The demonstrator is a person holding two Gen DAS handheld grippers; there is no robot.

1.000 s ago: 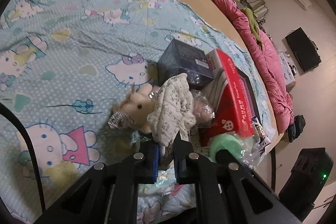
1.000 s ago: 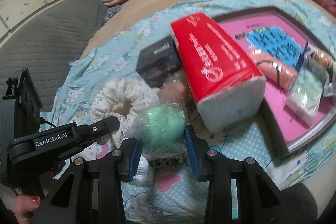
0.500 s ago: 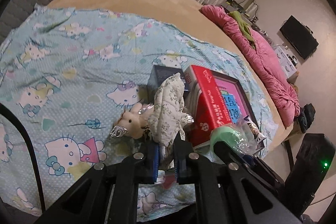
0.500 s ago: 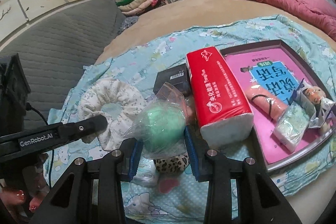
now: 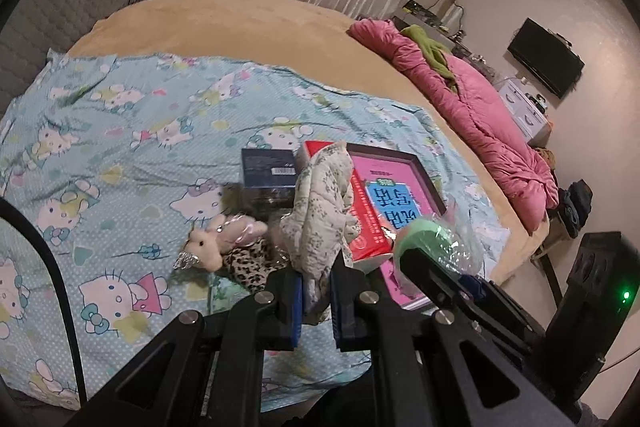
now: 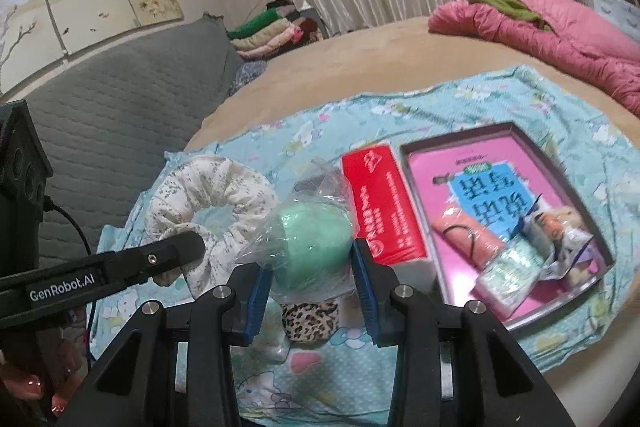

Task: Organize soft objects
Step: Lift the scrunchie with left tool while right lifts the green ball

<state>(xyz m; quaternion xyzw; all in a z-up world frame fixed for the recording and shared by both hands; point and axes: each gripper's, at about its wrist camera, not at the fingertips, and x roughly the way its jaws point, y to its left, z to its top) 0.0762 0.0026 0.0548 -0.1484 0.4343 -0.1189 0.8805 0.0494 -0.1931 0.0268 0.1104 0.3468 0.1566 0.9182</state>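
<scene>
My left gripper (image 5: 316, 301) is shut on a white floral fabric ring (image 5: 320, 215) and holds it above the bed; the ring also shows in the right wrist view (image 6: 208, 203). My right gripper (image 6: 312, 287) is shut on a green soft ball wrapped in clear plastic (image 6: 314, 247), lifted off the sheet; it shows in the left wrist view (image 5: 424, 235) too. A small plush bunny (image 5: 218, 243) and a leopard-print soft item (image 5: 248, 263) lie on the Hello Kitty sheet (image 5: 100, 155) below.
A red tissue pack (image 6: 380, 211), a dark box (image 5: 268, 171) and a pink-lined tray (image 6: 424, 163) holding small packets sit on the sheet. A pink quilt (image 5: 480, 107) lies at the bed's far edge. A grey headboard (image 6: 120, 115) is left.
Both grippers have risen and pulled back from the bed with the fabric ring and the green ball still held. The objects on the sheet look smaller and farther.
</scene>
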